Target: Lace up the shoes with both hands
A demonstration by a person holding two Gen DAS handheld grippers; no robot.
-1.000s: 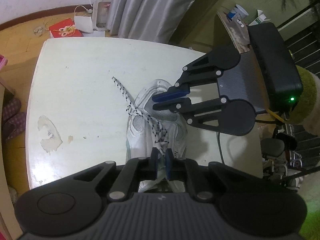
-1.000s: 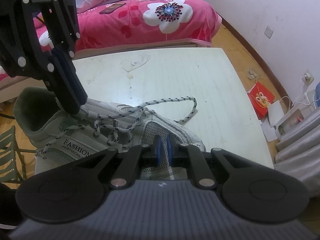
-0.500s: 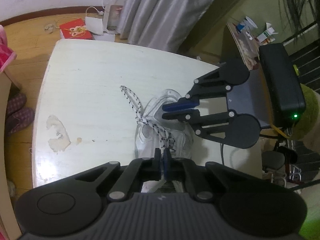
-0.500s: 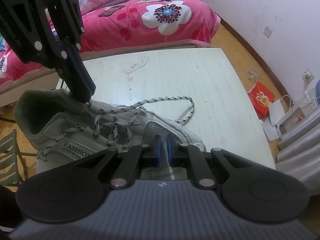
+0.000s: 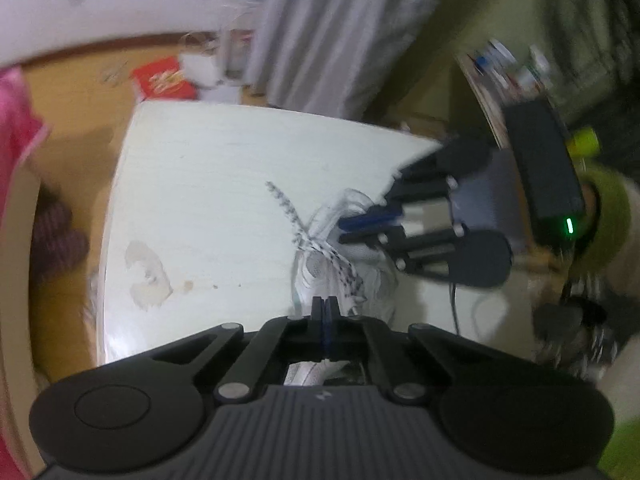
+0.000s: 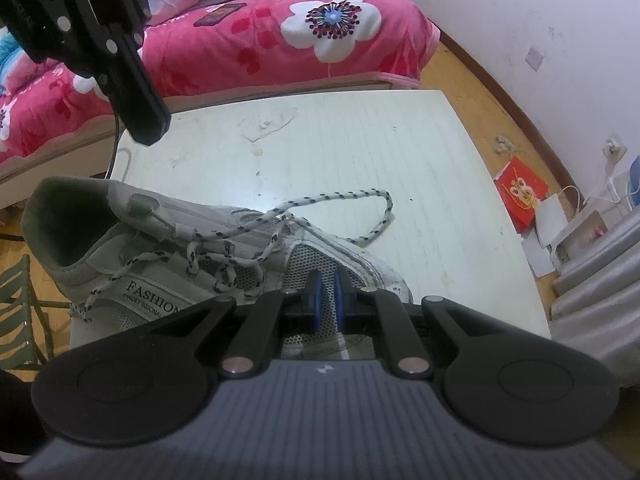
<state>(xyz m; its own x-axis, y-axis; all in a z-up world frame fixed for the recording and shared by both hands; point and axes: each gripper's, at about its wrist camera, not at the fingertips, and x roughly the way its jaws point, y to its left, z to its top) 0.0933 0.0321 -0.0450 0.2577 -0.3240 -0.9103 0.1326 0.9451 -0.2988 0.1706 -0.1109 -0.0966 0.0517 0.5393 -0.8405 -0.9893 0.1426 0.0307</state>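
Note:
A white mesh sneaker (image 6: 160, 264) lies on its side on the white table (image 6: 360, 140), heel opening to the left. Its speckled lace (image 6: 340, 196) runs through the eyelets and loops out over the tabletop. My right gripper (image 6: 325, 296) is shut, its blue pads a sliver apart right over the toe mesh; I cannot tell whether they pinch any fabric. My left gripper (image 6: 150, 128) hangs above the table behind the heel, clear of the shoe. In the blurred left wrist view the left gripper (image 5: 325, 308) has its jaws just opening from touching, nothing between them, above the sneaker (image 5: 372, 280) and lace (image 5: 286, 204).
A pink flowered bed (image 6: 280, 40) borders the table's far side. On the floor to the right lie a red packet (image 6: 520, 196) and white boxes with cables. Grey curtains (image 5: 320, 40) hang beyond. A person's green sleeve (image 5: 612, 208) holds the right gripper.
My left gripper has lifted off the shoe's collar and now hangs free above it. The right gripper and the shoe have stayed put.

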